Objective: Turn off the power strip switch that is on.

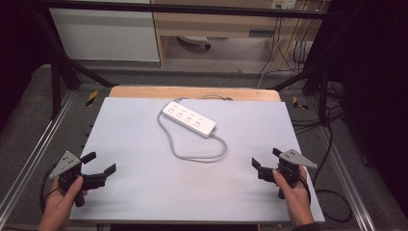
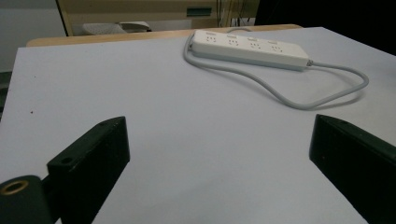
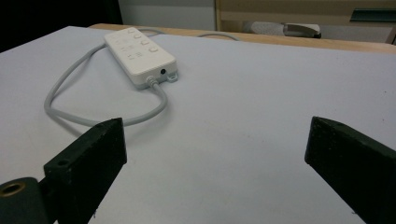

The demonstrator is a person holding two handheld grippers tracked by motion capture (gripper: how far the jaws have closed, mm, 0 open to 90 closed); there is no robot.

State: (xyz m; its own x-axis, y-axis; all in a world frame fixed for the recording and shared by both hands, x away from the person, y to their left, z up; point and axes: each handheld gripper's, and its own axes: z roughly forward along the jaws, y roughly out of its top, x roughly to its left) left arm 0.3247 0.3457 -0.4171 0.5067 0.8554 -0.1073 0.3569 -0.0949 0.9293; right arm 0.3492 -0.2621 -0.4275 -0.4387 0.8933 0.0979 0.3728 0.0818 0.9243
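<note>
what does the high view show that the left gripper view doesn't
High view alone: both hands, the left gripper and right gripper seen whole with jaws apart, the dark frame around the table, and floor cables. Left gripper view alone: its own two black jaws close up, spread wide over bare mat, and the strip's sockets side-on. Both share the white power strip, its looped grey cord and the pale mat.

The tabletop (image 1: 144, 192) was covered by a pale grey sheet, with a wooden edge showing at the far side. A white power strip (image 1: 188, 118) lay on it, its grey cable (image 1: 192, 156) looped nearer the person.
</note>
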